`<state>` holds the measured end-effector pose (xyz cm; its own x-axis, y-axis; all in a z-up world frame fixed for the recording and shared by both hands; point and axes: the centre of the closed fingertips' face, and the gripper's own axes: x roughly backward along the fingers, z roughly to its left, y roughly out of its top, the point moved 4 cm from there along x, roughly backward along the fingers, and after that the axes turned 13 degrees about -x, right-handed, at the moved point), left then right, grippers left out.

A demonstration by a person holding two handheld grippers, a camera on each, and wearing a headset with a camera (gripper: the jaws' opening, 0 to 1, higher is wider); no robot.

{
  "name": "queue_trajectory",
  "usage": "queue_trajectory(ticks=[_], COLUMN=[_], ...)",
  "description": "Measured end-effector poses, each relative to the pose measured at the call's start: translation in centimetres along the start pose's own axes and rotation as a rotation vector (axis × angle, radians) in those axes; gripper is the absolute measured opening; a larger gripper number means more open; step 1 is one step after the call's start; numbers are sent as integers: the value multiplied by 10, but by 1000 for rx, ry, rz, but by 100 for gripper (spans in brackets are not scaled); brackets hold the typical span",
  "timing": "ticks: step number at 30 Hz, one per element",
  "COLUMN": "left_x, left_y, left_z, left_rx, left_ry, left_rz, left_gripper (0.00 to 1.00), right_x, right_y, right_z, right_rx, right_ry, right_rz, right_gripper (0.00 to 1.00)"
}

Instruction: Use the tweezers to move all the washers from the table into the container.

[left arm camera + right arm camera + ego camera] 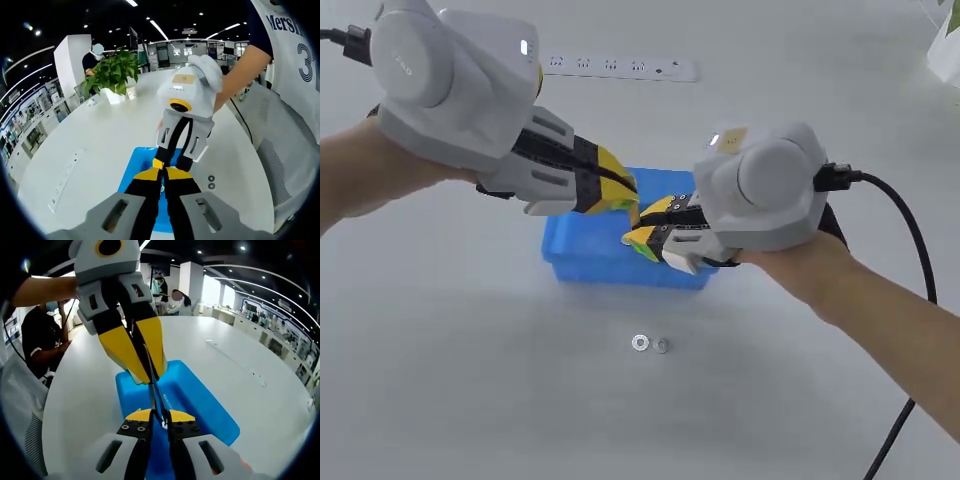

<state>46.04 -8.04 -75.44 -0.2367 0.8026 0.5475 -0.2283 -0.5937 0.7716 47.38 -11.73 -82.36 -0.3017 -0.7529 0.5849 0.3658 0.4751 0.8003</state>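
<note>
**Both grippers closed on tweezers over container; two washers on table**

Left gripper point(617, 192) sits nearest the head camera. Its yellow-tipped jaws are pressed together on the upper part of the tweezers point(151, 385). The right gripper view shows this grip clearly. The left gripper's own view shows its tips closed, but the tweezers cannot be made out there.

Right gripper point(159, 416) faces it, tip to tip. Its jaws are drawn in on either side of the tweezers' lower legs, with only a narrow gap between them. A small bright item lies at the tweezer points between these jaws; whether it is a washer cannot be told.

Blue container point(582, 262) lies directly beneath both sets of jaws.

Two washers point(640, 343) point(663, 345) lie side by side on the table, outside the container and clear of all jaws. In the left gripper view they sit to the right of the jaws.

A power strip point(620, 67) lies well beyond the jaws. A potted plant point(114, 74) appears in the left gripper view.
</note>
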Motion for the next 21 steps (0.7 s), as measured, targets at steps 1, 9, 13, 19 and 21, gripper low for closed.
queue_trajectory(ticks=[1,9,13,19,21], left_x=[0,3,5,12,15], left_y=[0,-1,1,9,12], left_z=[0,0,0,0,0], left_rx=[1,-9,-13,-34,-40], left_ry=[-2,-4,0,11,13], left_rz=[-1,2,2,2,1], left_gripper=[6,6,6,6,6], right_x=[0,1,3,9,12], right_y=[0,1,3,11,14], right_z=[0,1,2,6,8], right_rx=[-1,2,3,18,25], right_ry=[-1,-5,-7,-15,-17], right_rz=[1,4,0,-18,-27], right_gripper=[12,12,12,12,12])
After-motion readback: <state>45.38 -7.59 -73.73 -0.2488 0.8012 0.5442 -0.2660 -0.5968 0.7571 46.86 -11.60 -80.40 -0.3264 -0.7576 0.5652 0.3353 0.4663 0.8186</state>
